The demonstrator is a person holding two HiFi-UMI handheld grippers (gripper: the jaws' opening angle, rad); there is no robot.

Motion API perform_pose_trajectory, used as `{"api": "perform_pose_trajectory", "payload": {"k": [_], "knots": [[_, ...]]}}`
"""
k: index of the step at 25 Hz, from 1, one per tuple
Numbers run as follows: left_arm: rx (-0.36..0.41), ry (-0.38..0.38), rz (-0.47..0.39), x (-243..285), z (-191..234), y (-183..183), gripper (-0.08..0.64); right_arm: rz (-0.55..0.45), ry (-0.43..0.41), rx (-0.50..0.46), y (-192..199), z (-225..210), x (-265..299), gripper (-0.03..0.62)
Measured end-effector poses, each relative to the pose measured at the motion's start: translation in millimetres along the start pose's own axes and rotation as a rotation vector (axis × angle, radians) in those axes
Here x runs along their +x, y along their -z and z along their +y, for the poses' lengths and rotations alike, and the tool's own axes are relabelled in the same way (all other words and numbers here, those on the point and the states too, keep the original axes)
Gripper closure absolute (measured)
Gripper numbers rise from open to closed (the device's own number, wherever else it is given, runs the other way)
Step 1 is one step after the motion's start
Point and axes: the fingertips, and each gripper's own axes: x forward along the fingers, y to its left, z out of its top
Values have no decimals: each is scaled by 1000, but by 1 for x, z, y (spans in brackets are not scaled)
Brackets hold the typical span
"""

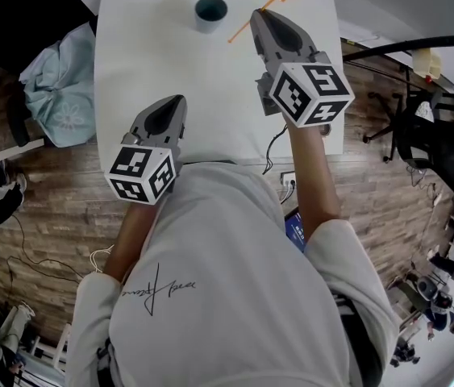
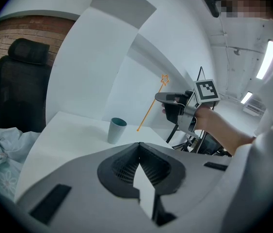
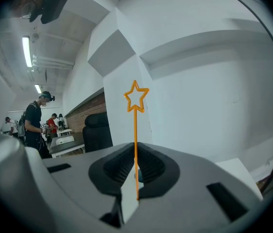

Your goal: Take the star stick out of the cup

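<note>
Right claw (image 3: 135,168) pinching the shaft of the orange star stick (image 3: 135,125), stick wholly out of the teal cup (image 1: 210,10), star end toward 1 o'clock. Cup upright on the white counter (image 1: 170,71), at 9 o'clock from that claw. Left claw (image 2: 138,148) pressed together on nothing, at 7 o'clock from the cup, well apart.

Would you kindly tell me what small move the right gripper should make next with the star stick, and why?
Probably lower the right gripper toward the bare table beside the cup and lay the star stick down there. Its jaws are shut on the stick, and the stick's lower end hangs outside the cup, so the removal looks done.
</note>
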Motion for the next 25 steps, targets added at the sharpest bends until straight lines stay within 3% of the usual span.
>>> {"api": "perform_pose_trajectory", "payload": {"k": [25], "knots": [[39, 62, 18, -3, -30, 14, 552, 27, 65, 43, 35, -1, -58, 568]]}}
